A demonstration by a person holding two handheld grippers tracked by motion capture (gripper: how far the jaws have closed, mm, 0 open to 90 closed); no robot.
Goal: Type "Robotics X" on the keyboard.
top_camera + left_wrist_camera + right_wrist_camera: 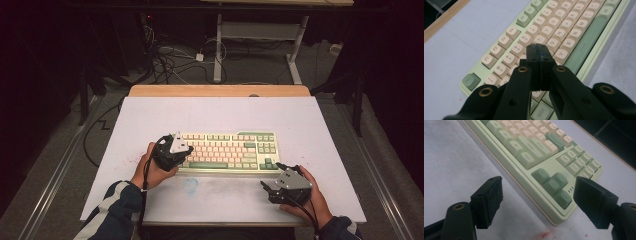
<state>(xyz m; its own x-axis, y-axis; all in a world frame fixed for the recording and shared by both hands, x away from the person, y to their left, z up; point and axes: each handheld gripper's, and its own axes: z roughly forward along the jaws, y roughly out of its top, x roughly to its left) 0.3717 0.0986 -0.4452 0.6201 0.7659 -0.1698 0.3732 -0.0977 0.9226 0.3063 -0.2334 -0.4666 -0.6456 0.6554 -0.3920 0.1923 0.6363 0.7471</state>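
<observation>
Left hand-held gripper (539, 53) has its jaws pressed together with nothing between them, tip poised over the keyboard (227, 151) around the letter rows near the left end; from the left gripper view it sits just above the keys by R/F, though whether it touches a key I can't tell. Looks like the key-pressing step: closed tip used as a poker. Next move likely needs a short straight push down on one keycap without clipping its neighbours, then a lift.

Right hand-held gripper (537, 202) has jaws spread wide, empty, resting low on the worktop (150, 115) just off the keyboard's near right corner, arrow keys (554, 186) ahead of it. Seems idle.

The keyboard is pale green with cream keys and lies flat mid-worktop, long side facing the person.

Surface: white board over a wooden top, with faint pinkish-red speckles (545, 235) and a bluish smudge (191, 185) near the front edge. Room is dark; grey floor, tangled cables (165, 60) and a white desk frame (260, 30) behind.
</observation>
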